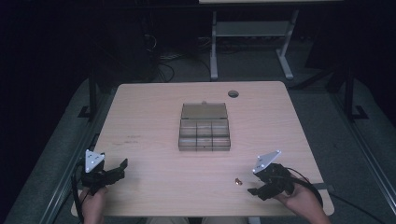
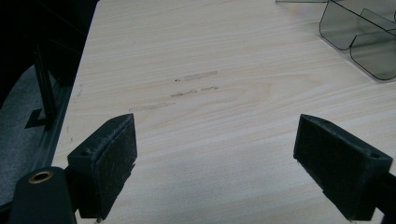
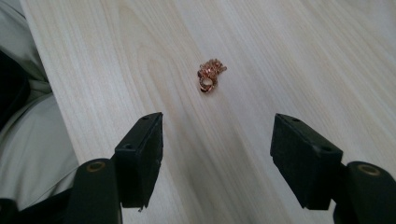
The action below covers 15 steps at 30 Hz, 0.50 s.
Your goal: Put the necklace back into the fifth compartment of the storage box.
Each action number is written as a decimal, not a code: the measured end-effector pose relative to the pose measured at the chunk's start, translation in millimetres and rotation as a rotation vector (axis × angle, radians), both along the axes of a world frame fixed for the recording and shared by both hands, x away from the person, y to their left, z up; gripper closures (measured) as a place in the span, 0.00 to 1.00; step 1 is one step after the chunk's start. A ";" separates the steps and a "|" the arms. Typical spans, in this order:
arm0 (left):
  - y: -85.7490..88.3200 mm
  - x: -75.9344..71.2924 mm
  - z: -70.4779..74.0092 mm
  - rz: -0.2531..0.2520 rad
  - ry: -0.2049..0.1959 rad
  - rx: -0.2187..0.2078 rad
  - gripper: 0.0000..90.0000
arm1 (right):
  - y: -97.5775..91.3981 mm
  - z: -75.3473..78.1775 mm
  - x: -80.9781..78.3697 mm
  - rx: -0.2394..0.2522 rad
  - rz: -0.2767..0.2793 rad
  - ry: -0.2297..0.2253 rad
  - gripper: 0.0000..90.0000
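A small copper-coloured ring with a little chain (image 3: 210,74) lies on the light wooden table (image 1: 154,107), seen as a speck (image 1: 238,181) near the front right. My right gripper (image 1: 253,188) stands open just right of it, jaws pointing toward it with nothing between them (image 3: 217,149). A smoky clear compartment box (image 1: 204,127) sits open at the table's middle, lid laid back; its corner (image 2: 359,32) shows at the upper right of the left gripper view. My left gripper (image 1: 122,167) rests open at the front left over bare wood (image 2: 215,163).
A round cable hole (image 1: 233,94) is at the table's far edge. Faint scuff marks (image 2: 187,88) cross the wood ahead of the left gripper. Another table's white legs (image 1: 214,46) stand beyond on the grey floor. Light clothing (image 3: 32,135) lies past the near edge.
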<state>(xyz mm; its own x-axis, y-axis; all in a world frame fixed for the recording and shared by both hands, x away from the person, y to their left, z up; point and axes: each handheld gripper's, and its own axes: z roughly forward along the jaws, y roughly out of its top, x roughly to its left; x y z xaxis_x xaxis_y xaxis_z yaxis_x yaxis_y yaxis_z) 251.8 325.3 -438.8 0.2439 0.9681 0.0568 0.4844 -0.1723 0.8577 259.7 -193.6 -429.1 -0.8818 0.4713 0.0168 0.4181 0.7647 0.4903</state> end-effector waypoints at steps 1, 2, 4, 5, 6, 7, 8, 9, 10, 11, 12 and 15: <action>0.3 0.2 -0.1 -0.002 0.003 -0.002 0.14 | 1.8 0.3 1.0 -0.008 0.002 -0.003 0.38; 0.7 0.3 -0.2 -0.001 0.006 -0.003 0.14 | 3.9 0.2 2.1 -0.015 -0.001 -0.002 0.38; 1.1 0.4 -0.4 -0.001 0.009 -0.002 0.14 | 6.8 -0.3 4.0 -0.019 0.005 0.004 0.40; 1.0 0.5 -0.5 0.000 0.009 -0.003 0.14 | 8.8 -0.4 4.6 -0.026 0.005 0.004 0.40; 0.6 0.5 -0.5 0.000 0.008 -0.004 0.14 | 11.2 -0.5 5.8 -0.033 0.009 0.006 0.41; 0.3 0.4 -0.5 0.000 0.007 -0.003 0.14 | 13.6 -0.5 6.9 -0.040 0.009 0.013 0.42; -0.3 0.4 -0.6 0.000 0.007 -0.006 0.14 | 15.3 -0.7 8.1 -0.043 0.015 0.011 0.43; -0.2 0.6 -0.7 -0.005 0.008 -0.002 0.14 | 17.9 -0.6 9.3 -0.050 0.018 0.012 0.44; -0.1 0.7 -0.9 -0.008 0.014 -0.004 0.14 | 20.4 -0.5 10.7 -0.056 0.022 0.015 0.44; -0.2 0.9 -1.1 -0.009 0.016 -0.008 0.14 | 23.6 -0.5 12.8 -0.065 0.026 0.014 0.45; -0.1 1.0 -1.3 -0.009 0.018 -0.007 0.14 | 26.3 0.1 13.6 -0.067 0.025 0.020 0.46; 0.1 1.3 -1.5 -0.011 0.020 -0.011 0.14 | 31.8 1.6 17.5 -0.076 0.033 0.014 0.49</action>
